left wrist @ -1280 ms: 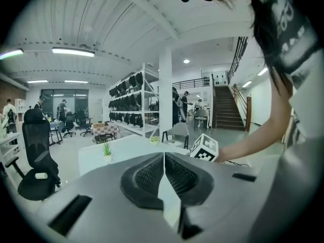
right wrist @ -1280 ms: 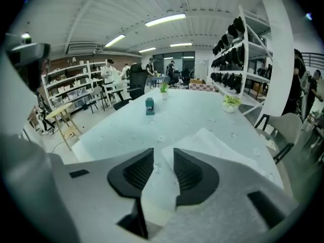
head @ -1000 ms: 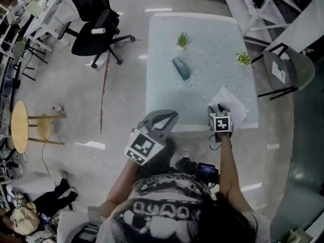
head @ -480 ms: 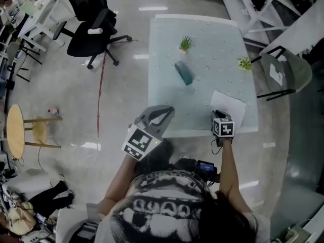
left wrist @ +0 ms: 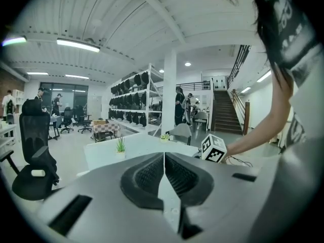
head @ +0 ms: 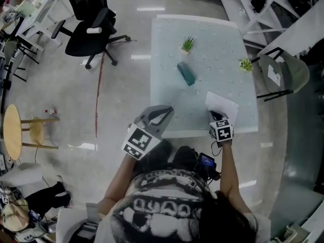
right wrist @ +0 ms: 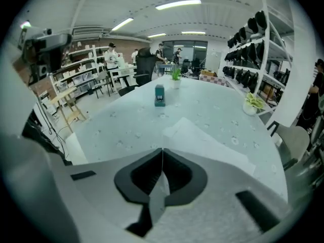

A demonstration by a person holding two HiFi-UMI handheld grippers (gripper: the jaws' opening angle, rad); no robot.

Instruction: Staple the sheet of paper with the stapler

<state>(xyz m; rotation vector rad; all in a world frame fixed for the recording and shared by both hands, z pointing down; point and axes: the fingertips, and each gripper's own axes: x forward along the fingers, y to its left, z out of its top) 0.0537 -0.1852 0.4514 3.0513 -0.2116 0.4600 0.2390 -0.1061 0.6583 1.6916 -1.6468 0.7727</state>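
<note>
A white sheet of paper (head: 225,104) lies at the near right of the pale table (head: 167,59). My right gripper (head: 213,113) is at the sheet's near edge. In the right gripper view its jaws (right wrist: 162,152) have just been closing and now meet, shut on the edge of the paper (right wrist: 212,140). The teal stapler (head: 186,73) lies mid-table, well beyond the sheet, and shows far ahead as the stapler (right wrist: 159,96). My left gripper (head: 166,109) hovers at the table's near edge, left of the paper. It is shut with nothing between its jaws (left wrist: 163,156).
Two small potted plants (head: 187,44) (head: 246,64) stand on the far half of the table. A black office chair (head: 88,29) is off to the left, a grey chair (head: 283,72) is at the right edge, and a round wooden stool (head: 11,130) stands far left.
The right gripper's jaws went from wide open to shut on the paper's near edge, and the sheet shifted slightly left. The left gripper drifted a little toward the table edge.
</note>
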